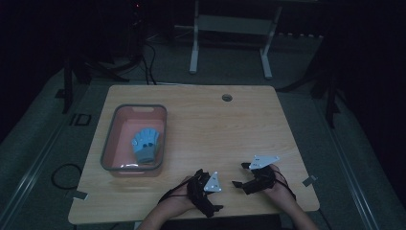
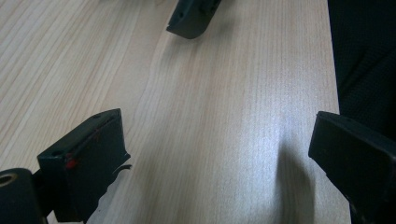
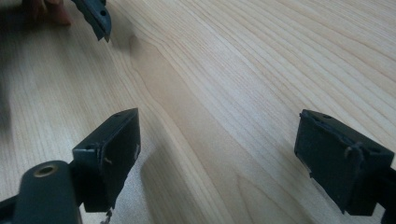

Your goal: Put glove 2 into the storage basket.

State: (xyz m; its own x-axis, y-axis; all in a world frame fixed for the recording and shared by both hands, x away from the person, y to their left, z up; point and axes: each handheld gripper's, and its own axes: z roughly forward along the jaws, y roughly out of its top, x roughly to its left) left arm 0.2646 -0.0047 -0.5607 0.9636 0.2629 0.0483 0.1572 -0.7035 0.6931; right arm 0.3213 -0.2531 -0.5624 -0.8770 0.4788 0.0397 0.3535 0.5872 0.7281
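Note:
A pink bin with a grey rim [image 1: 108, 139] stands at the left of the wooden table [image 1: 215, 124]. In it lies a light-blue, glove-shaped object [image 1: 145, 144] with pale dots. My left gripper [image 1: 215, 191] [image 2: 219, 154] rests near the front edge, open over bare wood and holding nothing. Just to its right my right gripper [image 1: 240, 175] [image 3: 224, 154] faces it, also open and empty. One jaw of each gripper appears at the top of the other's gripper view. Both grippers are well away from the bin.
A round cable hole [image 1: 227, 97] sits near the table's far edge. The front edge [image 2: 334, 93] runs close beside the left gripper. Beyond the table are white frame legs [image 1: 194, 52], with a cable loop [image 1: 64, 175] on the floor at left.

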